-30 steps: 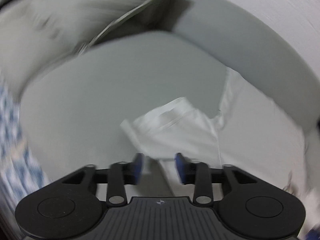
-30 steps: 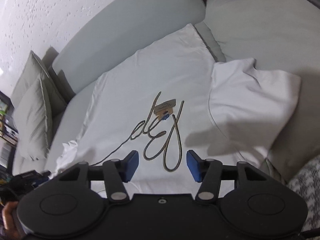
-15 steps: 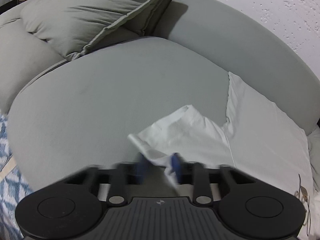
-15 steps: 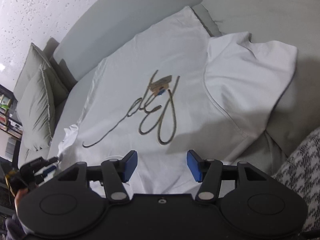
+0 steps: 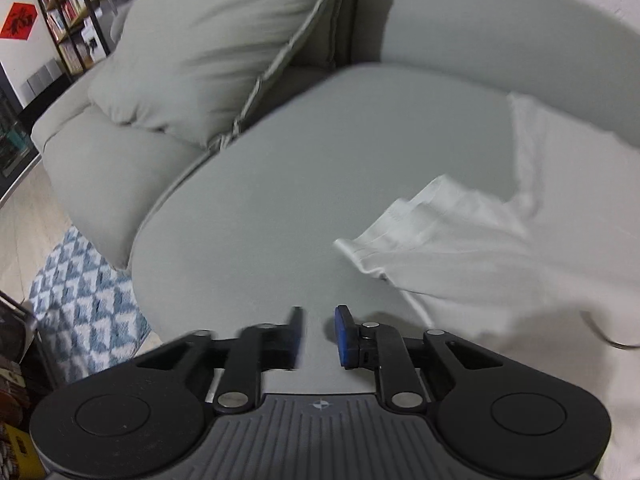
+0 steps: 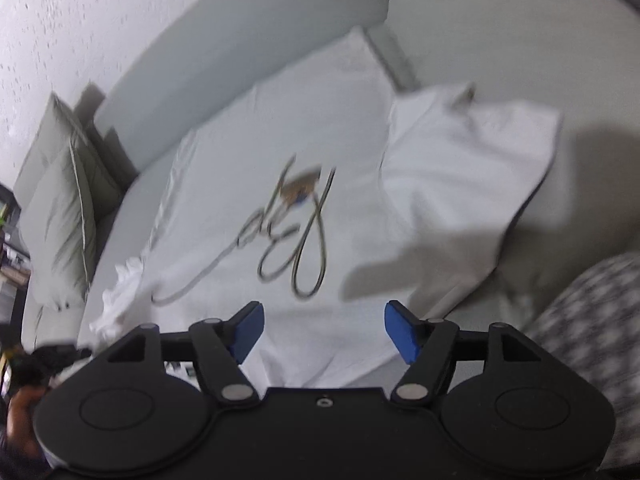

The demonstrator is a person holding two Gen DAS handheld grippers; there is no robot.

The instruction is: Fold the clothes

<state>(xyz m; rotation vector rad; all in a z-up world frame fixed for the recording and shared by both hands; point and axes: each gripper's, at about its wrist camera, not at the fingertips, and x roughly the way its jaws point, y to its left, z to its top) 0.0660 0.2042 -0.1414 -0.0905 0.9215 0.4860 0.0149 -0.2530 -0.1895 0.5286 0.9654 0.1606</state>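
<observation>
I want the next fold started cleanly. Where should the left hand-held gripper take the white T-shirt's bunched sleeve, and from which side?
Probably pinch the sleeve at its free hem corner, coming in from the bare sofa cushion side. That edge lies loose toward the open left hand-held gripper, with nothing over it.

Left gripper (image 5: 318, 334) over bare grey seat cushion (image 5: 280, 208); blue pads (image 5: 343, 334) a narrow gap apart, nothing between them. White shirt (image 5: 520, 248) lies on cushion to the right; its crumpled sleeve (image 5: 400, 236) points left, hem edge ahead-right of the fingertips, not touching them. Grey pillow (image 5: 208, 56) leans against backrest (image 5: 480, 28) at upper left. Blue-white patterned rug (image 5: 84, 292) on floor at left. Bookshelf (image 5: 72, 12) in far upper-left corner. Frame slightly motion-blurred.
</observation>
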